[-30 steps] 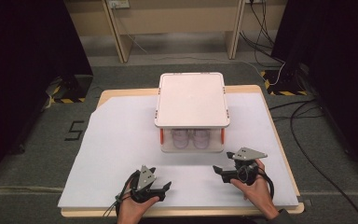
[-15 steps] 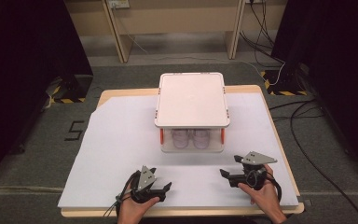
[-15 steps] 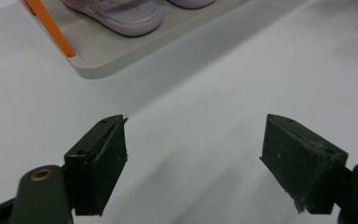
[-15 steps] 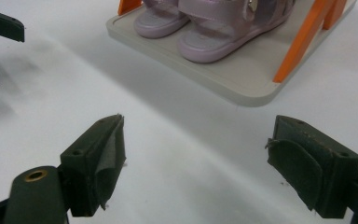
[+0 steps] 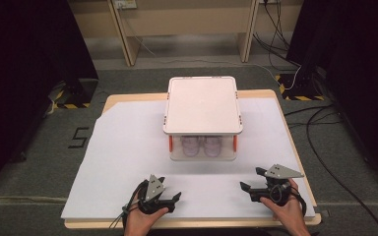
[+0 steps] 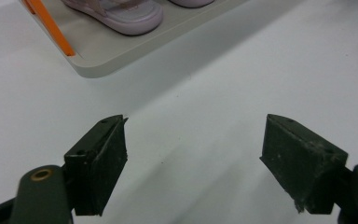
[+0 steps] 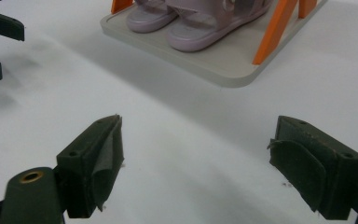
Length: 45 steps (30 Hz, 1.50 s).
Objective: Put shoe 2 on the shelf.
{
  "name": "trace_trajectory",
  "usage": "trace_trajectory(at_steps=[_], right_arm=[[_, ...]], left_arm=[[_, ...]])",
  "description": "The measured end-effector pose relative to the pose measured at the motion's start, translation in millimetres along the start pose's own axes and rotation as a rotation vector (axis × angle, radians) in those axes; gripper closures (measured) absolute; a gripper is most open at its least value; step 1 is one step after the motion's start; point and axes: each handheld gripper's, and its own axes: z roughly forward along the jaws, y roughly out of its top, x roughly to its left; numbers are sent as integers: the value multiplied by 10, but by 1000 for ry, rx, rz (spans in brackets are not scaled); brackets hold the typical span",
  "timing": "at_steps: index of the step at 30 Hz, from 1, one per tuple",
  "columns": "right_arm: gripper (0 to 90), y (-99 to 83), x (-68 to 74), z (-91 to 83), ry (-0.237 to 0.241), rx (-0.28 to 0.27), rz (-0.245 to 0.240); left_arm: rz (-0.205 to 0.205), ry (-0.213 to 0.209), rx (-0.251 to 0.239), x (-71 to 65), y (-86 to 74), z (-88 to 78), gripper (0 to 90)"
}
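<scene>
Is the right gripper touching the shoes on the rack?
Apart. The right gripper view shows the right gripper open, with bare white sheet between it and the shoes on the rack.

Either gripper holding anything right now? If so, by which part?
Nothing held. Left gripper and right gripper are both open over bare white sheet, short of the sandals.

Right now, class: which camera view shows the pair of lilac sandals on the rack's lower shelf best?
The right gripper view: both sandals sit side by side, toes and soles clear. The left gripper view catches one sandal plus a sliver of the other. In the high view they are small, under the top shelf.
</scene>
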Motion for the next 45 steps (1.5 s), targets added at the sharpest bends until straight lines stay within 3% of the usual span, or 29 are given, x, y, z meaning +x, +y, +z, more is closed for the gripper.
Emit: trace_trajectory(at_steps=[15, 25, 45], right_arm=[[161, -124, -13, -180, -32, 4, 22], [160, -220, 54, -287, -51, 12, 3], [160, -326, 137, -332, -51, 58, -8]], left_arm=[[1, 5, 0, 1, -6, 6, 211], [7, 7, -1, -2, -10, 16, 195], [-5, 27, -7, -9, -10, 30, 162]])
